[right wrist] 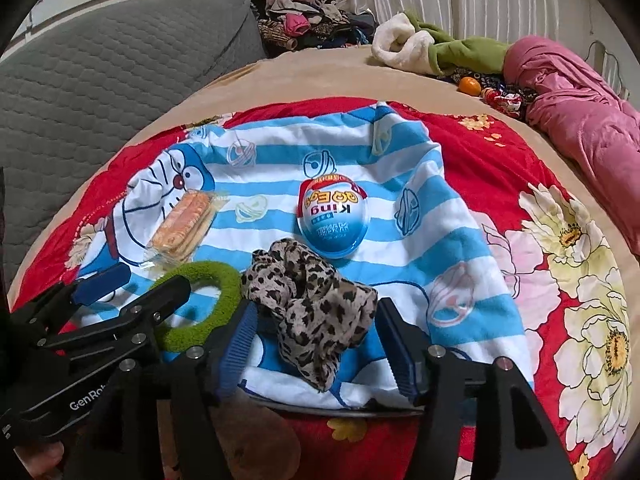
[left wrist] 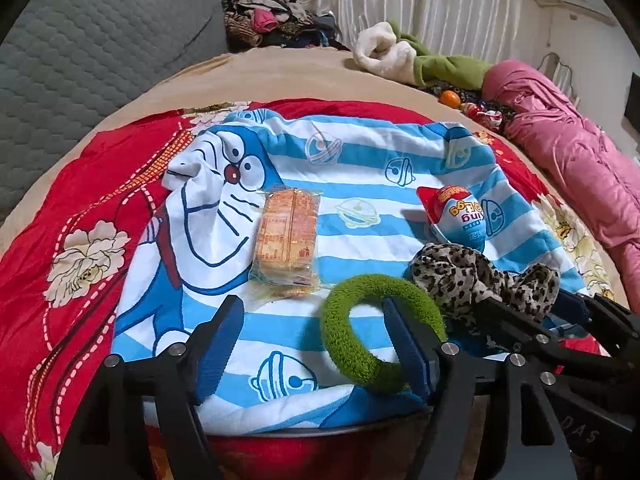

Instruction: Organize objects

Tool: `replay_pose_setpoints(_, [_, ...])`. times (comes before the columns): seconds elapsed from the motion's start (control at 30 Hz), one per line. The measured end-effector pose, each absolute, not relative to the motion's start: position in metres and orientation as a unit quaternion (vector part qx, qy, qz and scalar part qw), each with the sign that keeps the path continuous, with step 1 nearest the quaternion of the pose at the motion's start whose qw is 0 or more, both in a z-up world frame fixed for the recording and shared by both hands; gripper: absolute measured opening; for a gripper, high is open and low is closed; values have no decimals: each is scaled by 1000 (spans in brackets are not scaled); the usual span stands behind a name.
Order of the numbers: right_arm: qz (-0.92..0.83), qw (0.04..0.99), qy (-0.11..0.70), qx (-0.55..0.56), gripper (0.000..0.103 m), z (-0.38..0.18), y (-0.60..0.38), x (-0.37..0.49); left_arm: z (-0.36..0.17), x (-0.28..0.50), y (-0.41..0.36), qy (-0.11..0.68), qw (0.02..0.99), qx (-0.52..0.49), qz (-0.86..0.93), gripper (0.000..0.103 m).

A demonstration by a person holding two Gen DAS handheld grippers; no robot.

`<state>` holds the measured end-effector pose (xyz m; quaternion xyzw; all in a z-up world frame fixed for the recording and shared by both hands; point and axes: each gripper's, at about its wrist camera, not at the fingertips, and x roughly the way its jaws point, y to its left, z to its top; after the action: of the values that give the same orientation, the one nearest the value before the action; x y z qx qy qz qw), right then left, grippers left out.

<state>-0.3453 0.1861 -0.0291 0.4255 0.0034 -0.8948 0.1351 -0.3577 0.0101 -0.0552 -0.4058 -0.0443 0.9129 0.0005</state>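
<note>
Both grippers stood with jaws apart, the left gripper [left wrist: 316,344] beside a green ring [left wrist: 382,332], the right gripper [right wrist: 316,344] around a leopard scrunchie [right wrist: 316,312], apparently set down at lower centre; a snack packet [left wrist: 288,240] seemingly awaited pickup.

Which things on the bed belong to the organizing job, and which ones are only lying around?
Belong to the job:
- green ring
- leopard-print scrunchie
- blue toy egg
- wrapped biscuit pack
- striped cartoon towel, under all four

Only lying around:
- clothes pile
- green and white garment
- pink bundle
- orange fruit
- grey quilted cushion
</note>
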Motion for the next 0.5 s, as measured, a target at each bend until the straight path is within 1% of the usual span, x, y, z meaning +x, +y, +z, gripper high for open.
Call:
replay_pose_setpoints(0.17, [-900,130,9,415,65,-20,186,-342,-52,-354,10,-42,-1,-408,912,75])
replay_pose_setpoints(0.3, [-903,136,-2,407,75,-13,189,-338,-48,-347,8,-41,-7,-408,912,75])
replay_pose_setpoints(0.5, [-908,143,-9,395,80,-2,190,-331,-42,-333,2,-49,-19,-403,914,76])
